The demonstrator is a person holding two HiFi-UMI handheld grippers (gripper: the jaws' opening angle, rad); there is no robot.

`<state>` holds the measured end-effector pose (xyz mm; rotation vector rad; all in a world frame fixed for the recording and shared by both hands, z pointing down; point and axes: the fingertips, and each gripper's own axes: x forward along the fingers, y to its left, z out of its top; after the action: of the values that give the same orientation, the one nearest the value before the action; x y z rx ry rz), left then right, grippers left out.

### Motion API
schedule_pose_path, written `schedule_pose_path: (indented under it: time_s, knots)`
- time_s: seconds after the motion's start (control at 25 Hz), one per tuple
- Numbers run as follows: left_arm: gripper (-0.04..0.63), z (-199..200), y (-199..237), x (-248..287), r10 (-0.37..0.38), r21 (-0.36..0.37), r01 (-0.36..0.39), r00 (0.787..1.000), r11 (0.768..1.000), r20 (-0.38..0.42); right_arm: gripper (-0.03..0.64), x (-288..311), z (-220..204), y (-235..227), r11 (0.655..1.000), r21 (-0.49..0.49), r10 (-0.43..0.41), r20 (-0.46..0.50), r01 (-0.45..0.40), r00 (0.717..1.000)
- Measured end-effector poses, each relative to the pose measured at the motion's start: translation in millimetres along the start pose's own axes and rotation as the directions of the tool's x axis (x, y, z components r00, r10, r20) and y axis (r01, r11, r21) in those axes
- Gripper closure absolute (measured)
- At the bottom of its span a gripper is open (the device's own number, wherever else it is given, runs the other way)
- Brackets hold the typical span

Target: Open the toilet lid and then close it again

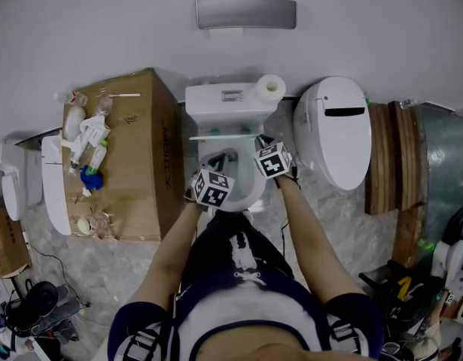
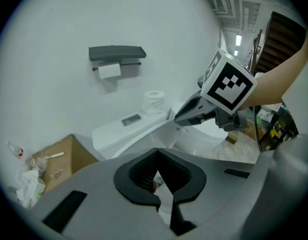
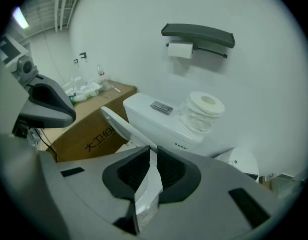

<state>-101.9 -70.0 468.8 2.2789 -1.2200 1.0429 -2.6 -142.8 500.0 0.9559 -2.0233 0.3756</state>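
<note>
Below the tank (image 1: 225, 102), at its 6 o'clock, the toilet lid (image 3: 118, 126) stood half raised. The right gripper (image 3: 152, 156) pinched its edge; the left gripper (image 2: 158, 156) was closed tight, apparently empty. Opening judged part done; lowering it again was outstanding.

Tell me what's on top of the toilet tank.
A toilet paper roll sits at one end of the tank, beside the flush button. Whatever's inside the tank is hidden under its cover.
</note>
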Motion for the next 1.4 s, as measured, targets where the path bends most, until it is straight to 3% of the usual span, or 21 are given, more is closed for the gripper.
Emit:
schedule_pose_path:
  time_s: [0.56,0.96,1.4]
  knots:
    - [0.588,-10,3,-6,0.006,-0.007,-0.006,1.0,1.0,-0.022,0.58,10,21,-18,1.0,0.006,-0.023,0.04,0.023,0.999]
    - [0.589,-29,9,-13,0.016,-0.047,-0.018,0.999,0.999,-0.043,0.581,21,33,-30,0.998,0.061,-0.032,0.057,0.028,0.998]
    - [0.589,-52,17,-28,0.045,-0.096,-0.051,0.997,0.994,-0.063,0.581,29,45,-42,0.998,0.035,-0.055,0.098,0.052,0.994]
